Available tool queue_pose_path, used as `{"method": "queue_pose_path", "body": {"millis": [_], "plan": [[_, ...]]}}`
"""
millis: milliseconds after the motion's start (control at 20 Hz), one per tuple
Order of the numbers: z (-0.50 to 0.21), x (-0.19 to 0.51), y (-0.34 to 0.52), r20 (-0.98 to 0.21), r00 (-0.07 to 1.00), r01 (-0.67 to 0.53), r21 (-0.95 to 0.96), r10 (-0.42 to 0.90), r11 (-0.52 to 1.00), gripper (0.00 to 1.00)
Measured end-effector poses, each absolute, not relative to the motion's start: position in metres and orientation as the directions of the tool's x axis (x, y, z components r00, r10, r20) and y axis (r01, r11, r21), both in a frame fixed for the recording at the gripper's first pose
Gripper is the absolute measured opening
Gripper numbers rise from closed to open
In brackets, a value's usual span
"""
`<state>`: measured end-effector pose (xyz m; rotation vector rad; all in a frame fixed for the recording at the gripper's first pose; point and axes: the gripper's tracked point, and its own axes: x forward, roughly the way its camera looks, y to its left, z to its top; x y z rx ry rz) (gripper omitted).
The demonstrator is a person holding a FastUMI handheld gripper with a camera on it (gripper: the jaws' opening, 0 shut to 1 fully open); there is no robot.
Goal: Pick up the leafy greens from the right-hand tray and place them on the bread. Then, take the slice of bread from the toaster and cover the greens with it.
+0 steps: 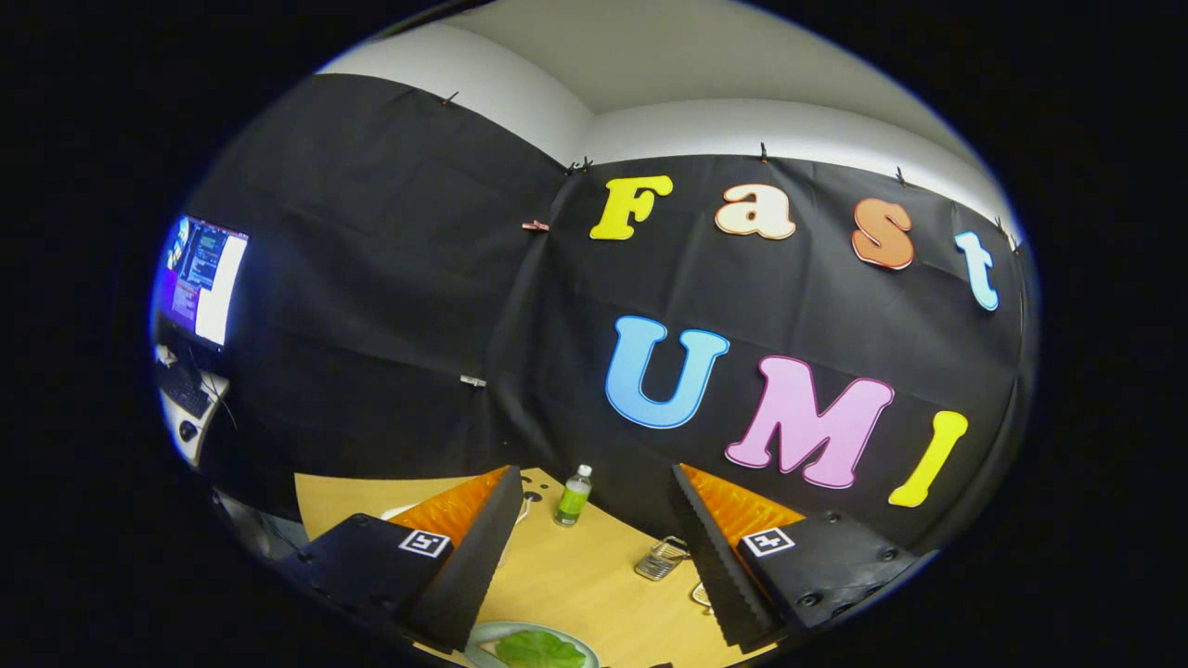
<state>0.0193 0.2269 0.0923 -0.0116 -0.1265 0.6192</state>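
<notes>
Far left there's a monitor (202,278) and keyboard (186,390) off beyond the wooden surface (575,575). The tool (594,557) is tipped up and held high, its fingers spread wide apart with nothing between them. Right at the near edge between the fingers sits a pale plate (483,640) with the leafy greens (540,649) lying on it, looks like bread (486,647) peeking out under the leaf. Further out is a small green bottle (573,496). Toward the right finger there's a metal toaster (661,559), I think; can't see a slice in it. Toast should be light and stiff but crumbly, so I'd pinch its top edge gently across the flat faces.
</notes>
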Motion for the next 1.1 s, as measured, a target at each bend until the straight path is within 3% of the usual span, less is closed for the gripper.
{"method": "queue_pose_path", "body": {"millis": [250, 700, 1100], "plan": [[0.101, 0.026, 0.281, 0.119, 0.782, -0.61, -0.055, 0.612, 0.79, 0.98], [0.027, 0.037, 0.402, -0.07, 0.734, -0.675, 0.043, 0.676, 0.737, 0.98], [-0.074, 0.083, 0.456, -0.284, 0.741, -0.596, 0.139, 0.608, 0.791, 0.98]]}}
